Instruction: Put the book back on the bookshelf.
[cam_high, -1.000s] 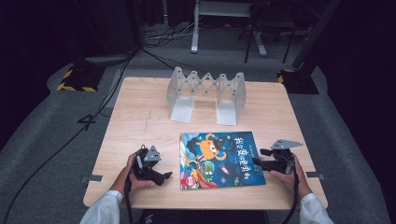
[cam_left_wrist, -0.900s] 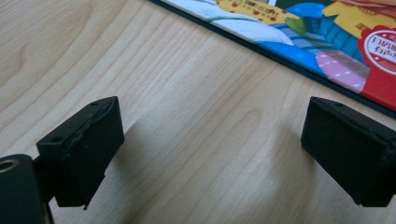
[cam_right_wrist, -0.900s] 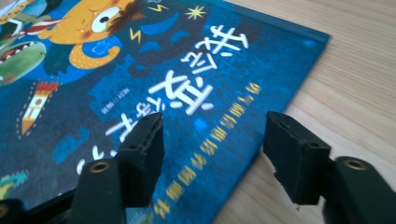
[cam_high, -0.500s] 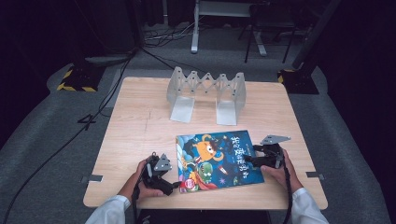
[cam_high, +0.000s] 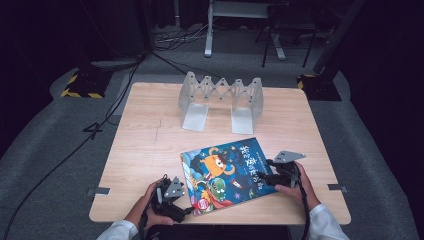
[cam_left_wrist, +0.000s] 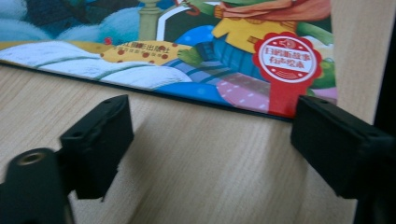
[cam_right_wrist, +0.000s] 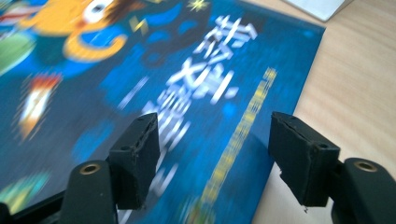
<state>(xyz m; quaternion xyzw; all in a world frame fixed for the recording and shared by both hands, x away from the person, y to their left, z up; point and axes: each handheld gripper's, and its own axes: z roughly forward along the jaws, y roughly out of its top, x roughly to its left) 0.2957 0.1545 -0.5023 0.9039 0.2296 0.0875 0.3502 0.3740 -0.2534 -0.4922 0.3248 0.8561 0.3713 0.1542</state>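
Now | step: I'm lining up on the picture book (cam_high: 226, 173), flat at lower centre of the wooden table (cam_high: 150, 150) | left gripper (cam_high: 176, 197) spread, just closing, nothing between | right gripper (cam_high: 264, 176) spread above the cover, just closing | next: slip a jaw under an edge, likely for the bookstand (cam_high: 221, 100).

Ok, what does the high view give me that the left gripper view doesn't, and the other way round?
The high view alone takes in the whole picture book lying askew on the table, the grey folding book stand at the far side, and both hands with the left gripper at the book's near left corner and the right gripper over its right edge. The left gripper view alone shows, close up, the red seal on the cover and its jaws standing open, just short of the book's edge. Both show the book's cover and the wooden tabletop.
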